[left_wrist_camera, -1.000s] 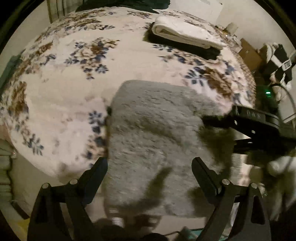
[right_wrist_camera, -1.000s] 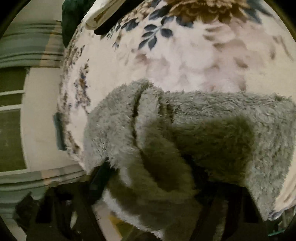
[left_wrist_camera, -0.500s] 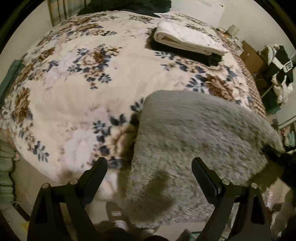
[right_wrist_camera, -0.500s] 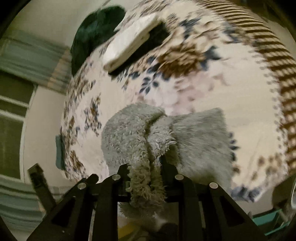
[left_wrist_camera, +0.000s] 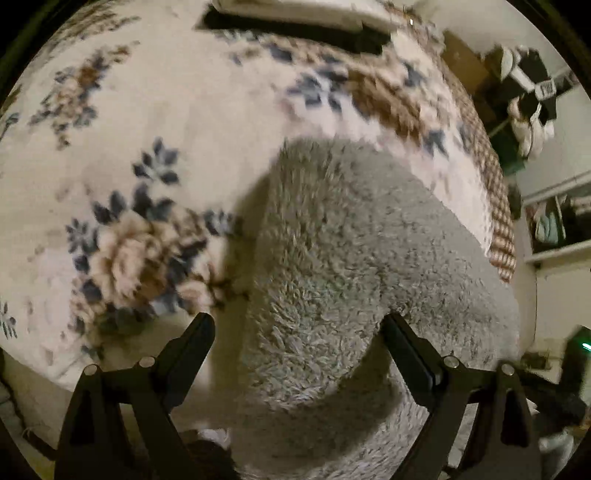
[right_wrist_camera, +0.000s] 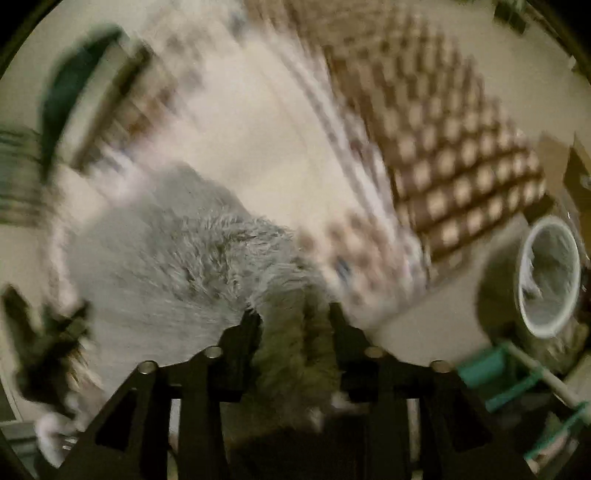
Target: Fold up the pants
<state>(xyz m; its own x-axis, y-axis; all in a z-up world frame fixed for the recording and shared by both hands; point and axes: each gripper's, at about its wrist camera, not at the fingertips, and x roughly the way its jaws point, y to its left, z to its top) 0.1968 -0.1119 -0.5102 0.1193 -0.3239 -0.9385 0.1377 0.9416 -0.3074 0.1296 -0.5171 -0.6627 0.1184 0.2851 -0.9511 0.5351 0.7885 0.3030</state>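
The grey fleece pants [left_wrist_camera: 351,240] lie in a folded heap near the front edge of the bed's floral blanket [left_wrist_camera: 147,110]. My left gripper [left_wrist_camera: 299,325] hovers close above the heap's near edge and stands wide open, its fingers either side of the fabric without pinching it. In the right wrist view the pants [right_wrist_camera: 166,266] stretch to the left. A bunched strip of them fills the gap of my right gripper [right_wrist_camera: 293,317], whose jaws are opening while the fleece still touches both fingers. This view is heavily blurred.
A folded white cloth [left_wrist_camera: 295,9] on a dark garment lies at the far side of the bed. A round white bin [right_wrist_camera: 548,277] and a teal frame [right_wrist_camera: 509,373] stand on the floor right of the bed. Shelves and clutter [left_wrist_camera: 532,92] fill the far right.
My left gripper has dropped closer to the pants, still open. My right gripper has swung quickly to the right along the bed edge with the fleece between its fingers, which pinched narrow, then widened.
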